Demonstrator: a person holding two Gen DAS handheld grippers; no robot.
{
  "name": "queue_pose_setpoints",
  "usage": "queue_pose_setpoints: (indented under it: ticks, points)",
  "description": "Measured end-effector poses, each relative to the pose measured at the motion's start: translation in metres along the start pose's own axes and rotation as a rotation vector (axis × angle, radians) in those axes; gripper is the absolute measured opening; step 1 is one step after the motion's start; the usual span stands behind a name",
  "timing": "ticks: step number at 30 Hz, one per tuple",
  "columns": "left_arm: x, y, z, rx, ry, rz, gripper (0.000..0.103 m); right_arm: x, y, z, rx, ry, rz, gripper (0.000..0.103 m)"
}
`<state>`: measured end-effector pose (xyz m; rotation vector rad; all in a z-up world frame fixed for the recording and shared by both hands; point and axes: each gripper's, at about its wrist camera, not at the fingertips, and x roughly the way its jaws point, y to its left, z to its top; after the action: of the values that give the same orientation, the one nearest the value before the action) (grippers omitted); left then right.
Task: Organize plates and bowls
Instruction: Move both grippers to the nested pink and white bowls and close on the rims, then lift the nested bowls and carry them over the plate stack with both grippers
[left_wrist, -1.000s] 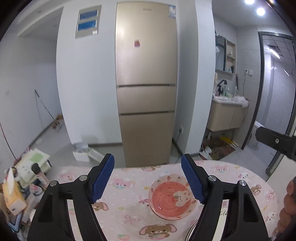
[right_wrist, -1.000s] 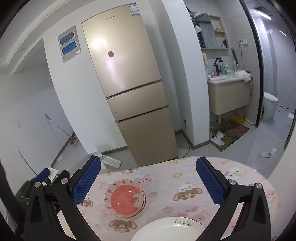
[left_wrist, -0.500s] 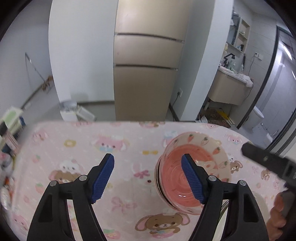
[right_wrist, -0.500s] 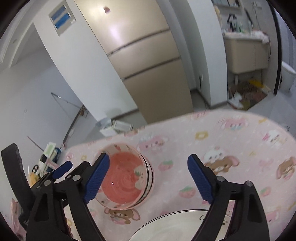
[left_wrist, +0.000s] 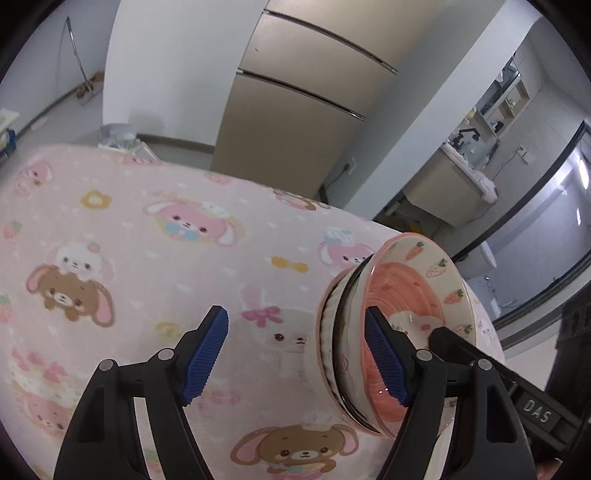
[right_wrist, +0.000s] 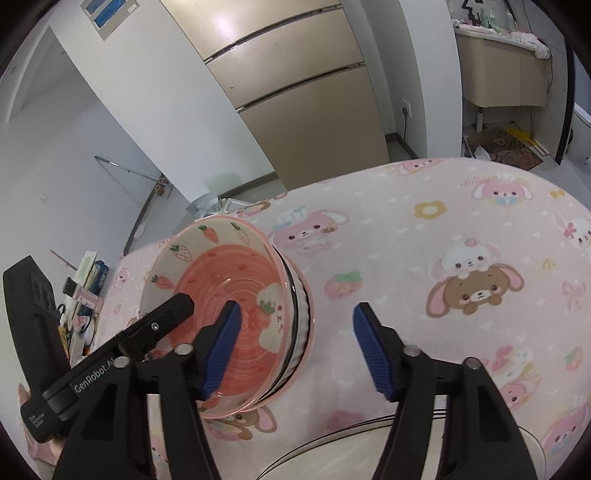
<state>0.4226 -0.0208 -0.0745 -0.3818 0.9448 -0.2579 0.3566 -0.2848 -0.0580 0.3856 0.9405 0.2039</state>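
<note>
Pink cartoon tablecloth (right_wrist: 461, 236) under a stack of bowls (right_wrist: 229, 295), rims up and openings skyward, sitting toward the cloth's far edge. Left gripper (left_wrist: 295, 354) spread wide, its right finger over the top bowl's rim with pads pressing nothing; right gripper (right_wrist: 295, 347) closing, its left finger inside that bowl, likewise not yet gripping. White plate (right_wrist: 351, 450) cut off at the bottom edge, mostly hidden behind the right gripper.

A round table draped in a pink cotton cloth printed with cartoon bunnies and bears (right_wrist: 461, 236) is carrying a stack of ceramic bowls, the top one pink-centred with strawberries and carrots (right_wrist: 221, 280), at nine o'clock, and a white plate with a thin dark rim line (right_wrist: 354, 443) is lying at six o'clock.
</note>
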Motion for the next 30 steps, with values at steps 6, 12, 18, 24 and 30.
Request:
queue_pose_setpoints:
  ticks: [6, 12, 18, 24, 30]
  points:
    - [0.004, -0.005, -0.003, 0.009, 0.011, -0.036, 0.058, 0.013, 0.001, -0.003, 0.01, 0.04, 0.053, 0.042]
    - [0.01, -0.007, -0.008, -0.015, 0.024, -0.029, 0.043, 0.021, 0.0, -0.008, 0.04, 0.058, 0.059, 0.036]
    - [0.017, -0.013, -0.013, -0.01, 0.045, -0.071, 0.041, 0.026, -0.002, -0.009, 0.063, 0.066, 0.065, 0.033]
    - [0.021, -0.006, -0.016, -0.063, 0.058, -0.115, 0.041, 0.026, -0.002, -0.01, 0.069, 0.046, 0.059, 0.032]
    - [0.017, 0.0, -0.016, -0.089, 0.042, -0.117, 0.034, 0.025, 0.002, -0.012, 0.041, 0.019, 0.038, 0.03]
